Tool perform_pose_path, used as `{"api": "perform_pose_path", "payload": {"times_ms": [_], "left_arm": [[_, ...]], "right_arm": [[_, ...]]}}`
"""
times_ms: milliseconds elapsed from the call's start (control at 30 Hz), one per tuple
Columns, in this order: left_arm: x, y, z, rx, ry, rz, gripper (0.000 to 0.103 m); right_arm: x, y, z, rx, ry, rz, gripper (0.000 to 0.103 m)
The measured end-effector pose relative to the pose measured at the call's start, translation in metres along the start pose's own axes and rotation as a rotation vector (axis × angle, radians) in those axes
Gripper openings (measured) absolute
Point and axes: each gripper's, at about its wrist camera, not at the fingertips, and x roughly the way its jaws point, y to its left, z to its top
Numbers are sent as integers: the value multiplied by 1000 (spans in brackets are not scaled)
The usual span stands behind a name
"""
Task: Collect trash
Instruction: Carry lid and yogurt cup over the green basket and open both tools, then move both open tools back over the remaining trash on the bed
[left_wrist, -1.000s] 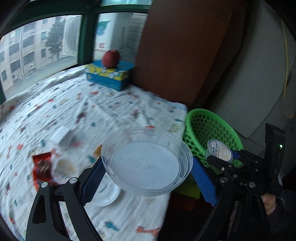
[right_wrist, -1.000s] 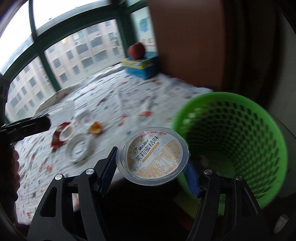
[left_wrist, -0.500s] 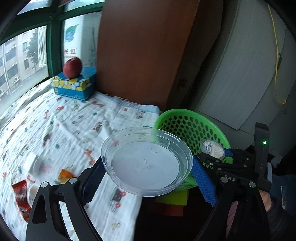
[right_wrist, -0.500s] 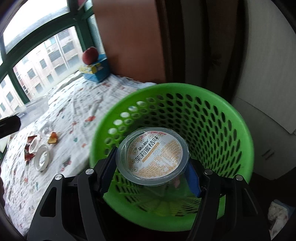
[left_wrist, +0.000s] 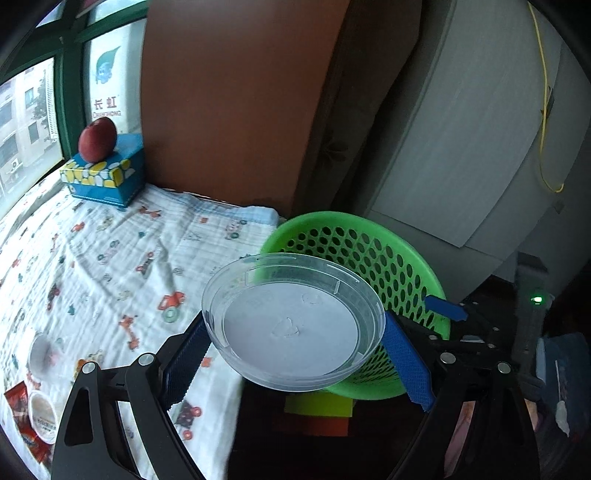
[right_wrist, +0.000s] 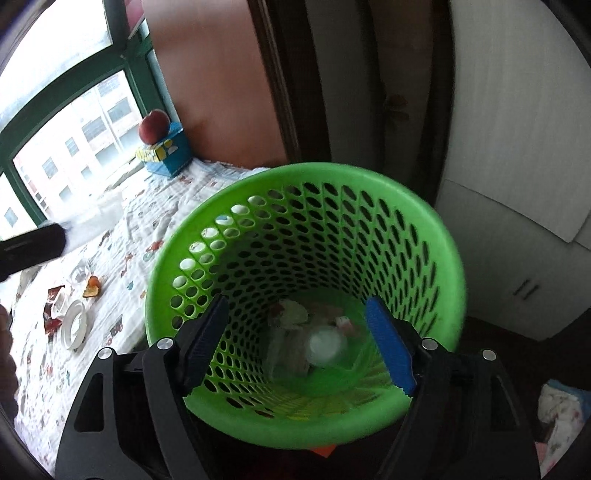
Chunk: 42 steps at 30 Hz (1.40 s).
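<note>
While the left gripper (left_wrist: 293, 356) pinches a clear round plastic lid (left_wrist: 291, 325) at the green mesh basket's (left_wrist: 373, 254) near rim, just off the patterned cloth's (left_wrist: 110, 258) corner, the right gripper (right_wrist: 301, 341) has just been opening over the basket, jaws spread with nothing between them; blurry white trash (right_wrist: 327, 345) sits at the bottom.

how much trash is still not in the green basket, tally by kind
clear lid in the left claw: 1
red wrapper: 1
orange scrap: 1
white round tub or lid: 2, the second by the wrapper
clear cup, blurred: 1
total: 6
</note>
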Motion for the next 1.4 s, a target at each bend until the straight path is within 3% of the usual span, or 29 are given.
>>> {"api": "perform_pose_path", "payload": {"times_ms": [400, 767, 1000, 1400], "left_arm": [[39, -28, -2, 22, 76, -23, 88], [62, -42, -7, 24, 128, -44, 91], [47, -34, -9, 4, 97, -32, 93], [-14, 25, -41, -89, 27, 93, 93]], "right_arm": [[-34, -23, -10, 65, -61, -5, 78], [-38, -30, -15, 92, -65, 4, 78], [-42, -25, -15, 94, -74, 22, 78], [-39, 10, -13, 43, -69, 86, 79]]}}
